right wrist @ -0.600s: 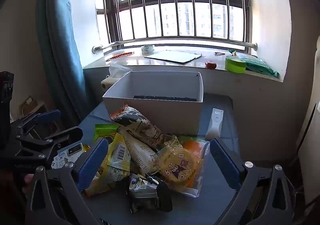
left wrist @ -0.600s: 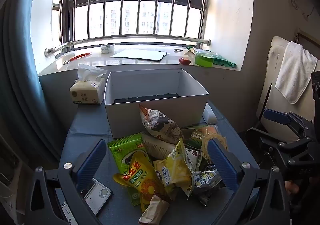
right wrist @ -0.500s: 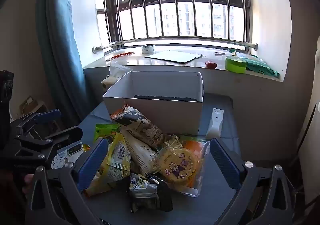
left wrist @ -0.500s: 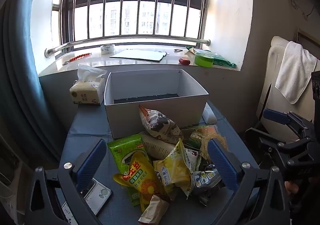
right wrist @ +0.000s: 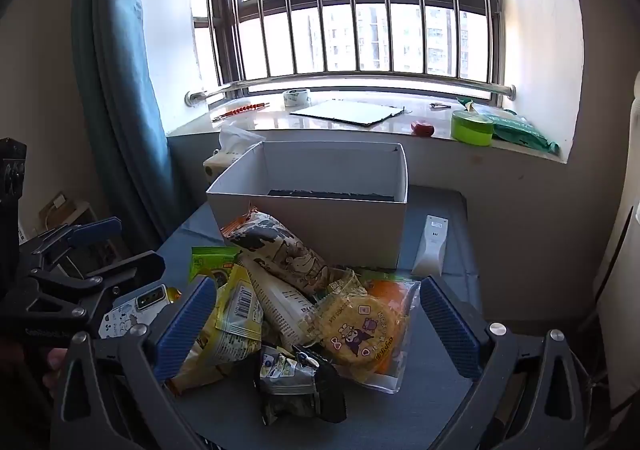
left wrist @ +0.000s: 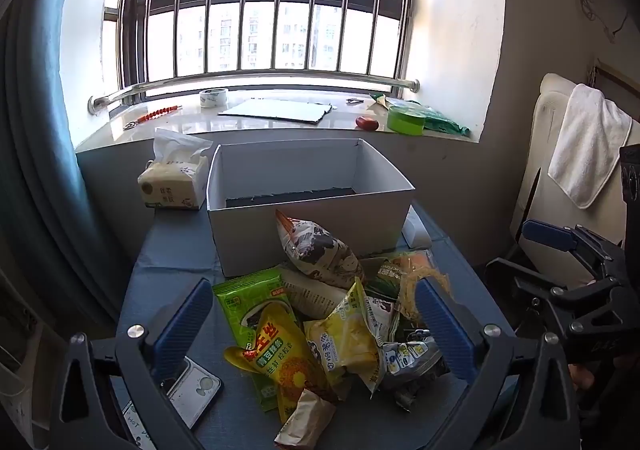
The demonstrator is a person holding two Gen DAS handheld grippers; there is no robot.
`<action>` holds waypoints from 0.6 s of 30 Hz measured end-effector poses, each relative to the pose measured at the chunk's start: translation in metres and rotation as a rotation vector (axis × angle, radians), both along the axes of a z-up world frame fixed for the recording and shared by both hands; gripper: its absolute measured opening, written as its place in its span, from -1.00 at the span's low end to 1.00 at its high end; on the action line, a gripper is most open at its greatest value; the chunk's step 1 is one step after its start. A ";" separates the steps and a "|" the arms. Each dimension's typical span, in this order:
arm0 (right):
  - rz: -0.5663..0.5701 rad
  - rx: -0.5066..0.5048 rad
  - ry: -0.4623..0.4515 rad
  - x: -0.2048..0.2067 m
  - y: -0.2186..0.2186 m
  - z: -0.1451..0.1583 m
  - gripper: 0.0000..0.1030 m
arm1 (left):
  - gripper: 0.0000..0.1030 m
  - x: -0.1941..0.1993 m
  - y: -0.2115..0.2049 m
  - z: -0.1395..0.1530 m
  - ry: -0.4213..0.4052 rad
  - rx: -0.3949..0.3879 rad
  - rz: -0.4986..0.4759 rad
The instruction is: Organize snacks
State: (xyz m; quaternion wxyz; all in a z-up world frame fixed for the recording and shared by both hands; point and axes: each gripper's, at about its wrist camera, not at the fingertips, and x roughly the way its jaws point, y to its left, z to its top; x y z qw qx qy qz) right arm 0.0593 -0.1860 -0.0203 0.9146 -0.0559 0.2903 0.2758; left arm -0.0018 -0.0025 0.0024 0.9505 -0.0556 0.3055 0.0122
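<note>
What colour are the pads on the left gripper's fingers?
Blue, with a ribbed texture, on dark grey fingers. The left wrist view shows them best.

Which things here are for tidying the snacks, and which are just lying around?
For the job: snack pile, white box, left tool, right tool.

Just lying about: tissue pack, phone, remote, tape roll, green tub, towel.

Snack pile (left wrist: 332, 322) between wide-spread left gripper (left wrist: 312, 318) fingers, before white box (left wrist: 308, 206)
</note>
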 end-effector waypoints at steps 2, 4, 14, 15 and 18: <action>0.001 0.003 -0.003 0.000 -0.001 0.000 1.00 | 1.00 0.000 0.000 0.001 0.000 -0.001 -0.003; 0.002 0.004 -0.001 0.000 -0.001 -0.001 1.00 | 1.00 -0.001 0.000 0.000 0.002 0.001 -0.002; -0.001 -0.002 0.005 -0.001 -0.002 -0.003 1.00 | 1.00 0.000 0.003 -0.002 0.010 -0.013 0.001; -0.001 -0.001 0.005 -0.001 -0.002 -0.003 1.00 | 1.00 -0.001 0.003 -0.002 0.009 -0.015 0.003; 0.000 -0.001 0.008 0.000 -0.001 -0.003 1.00 | 1.00 0.000 0.003 -0.003 0.012 -0.014 0.002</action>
